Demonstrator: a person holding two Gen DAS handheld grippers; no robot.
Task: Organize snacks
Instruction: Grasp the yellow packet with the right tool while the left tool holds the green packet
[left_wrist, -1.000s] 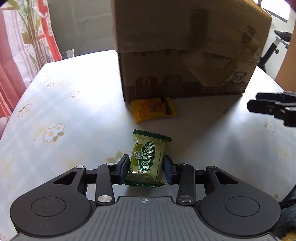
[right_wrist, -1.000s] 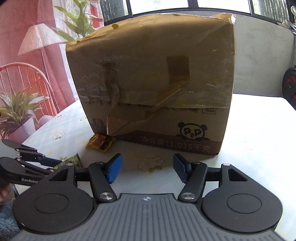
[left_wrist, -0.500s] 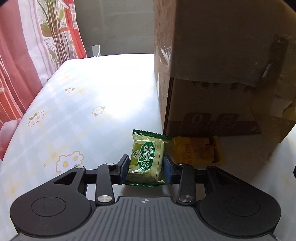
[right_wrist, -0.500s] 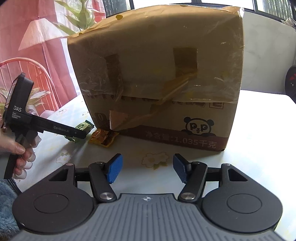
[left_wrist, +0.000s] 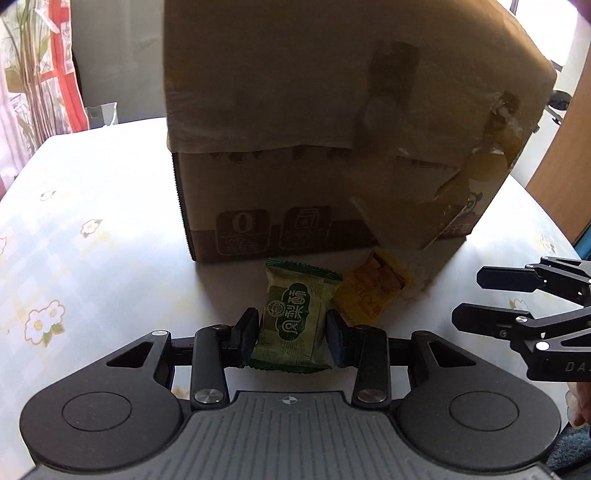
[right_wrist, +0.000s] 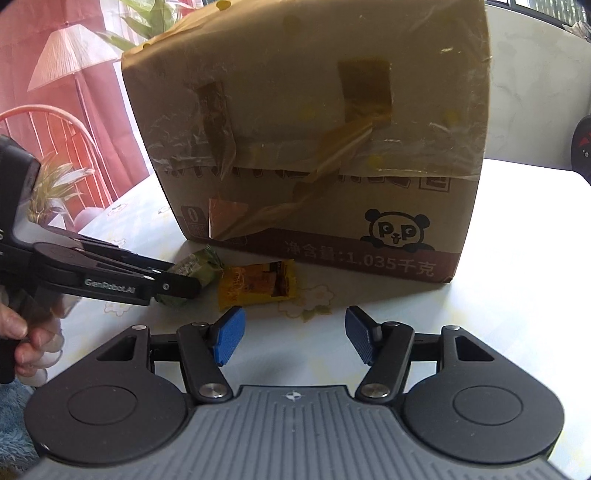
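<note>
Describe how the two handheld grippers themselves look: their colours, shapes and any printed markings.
Both are matte black, with two round discs flanking a grey ribbed centre plate and silver pivot screws. The left gripper and the right gripper have blue ribbed finger pads. The left gripper's side reads "GenRobot.AI" in the right wrist view. A bare hand holds its handle.

A white surface (left_wrist: 92, 206) printed with small flowers carries everything. Beyond its far left edge hang red-and-pink curtains (left_wrist: 62, 74), with a lampshade (right_wrist: 70, 55), a red chair back (right_wrist: 62, 125) and a leafy potted plant (right_wrist: 55, 184) nearby.
</note>
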